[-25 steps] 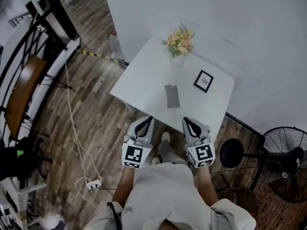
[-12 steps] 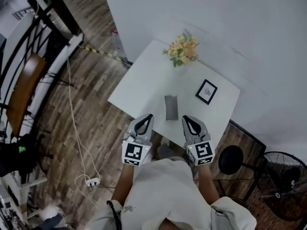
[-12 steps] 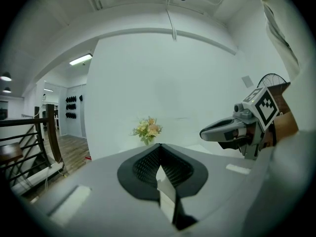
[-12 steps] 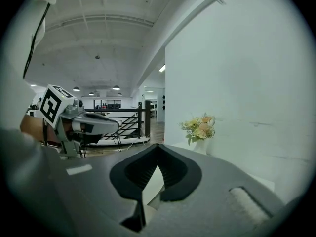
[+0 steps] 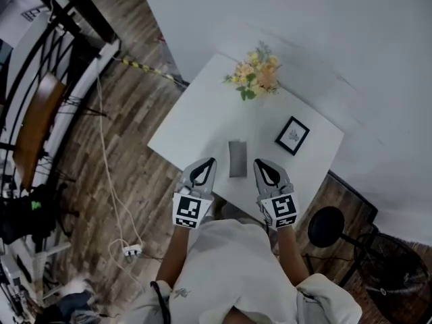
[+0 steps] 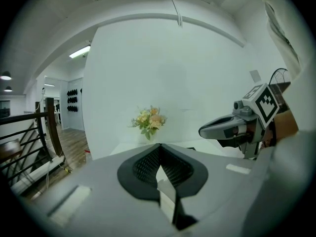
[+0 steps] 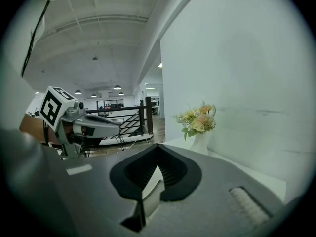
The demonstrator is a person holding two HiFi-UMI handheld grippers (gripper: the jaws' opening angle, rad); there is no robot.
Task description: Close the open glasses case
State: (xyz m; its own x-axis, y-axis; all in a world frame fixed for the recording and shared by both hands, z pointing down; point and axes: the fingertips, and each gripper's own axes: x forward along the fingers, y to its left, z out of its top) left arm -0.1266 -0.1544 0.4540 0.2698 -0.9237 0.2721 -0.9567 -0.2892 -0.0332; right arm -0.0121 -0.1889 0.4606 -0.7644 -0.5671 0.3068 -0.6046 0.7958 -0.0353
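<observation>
While both my grippers hang over the near edge of the white counter (image 5: 196,120), neither holds anything. L gripper (image 5: 205,164): fingers (image 6: 140,168) clenched together, tips meeting, nothing btwn them. R gripper (image 5: 260,164): fingers (image 7: 132,174) likewise clenched, empty. Glasses case (image 5: 237,158), grey, lies flat on the counter near its front edge, btwn the two grippers' tips and touching neither. From the head view I can't tell whether its lid is up or down. Further back, a small black-framed picture (image 5: 292,135) sits to the R of the case. A vase of flowers (image 5: 256,77) stands near the far corner, well apart from the case. Both gripper views look level across the counter twd the flowers, w/ the other gripper off to one side. Off the counter, a black stool (image 5: 326,226) stands on the wood floor (image 5: 135,174) to my R.
</observation>
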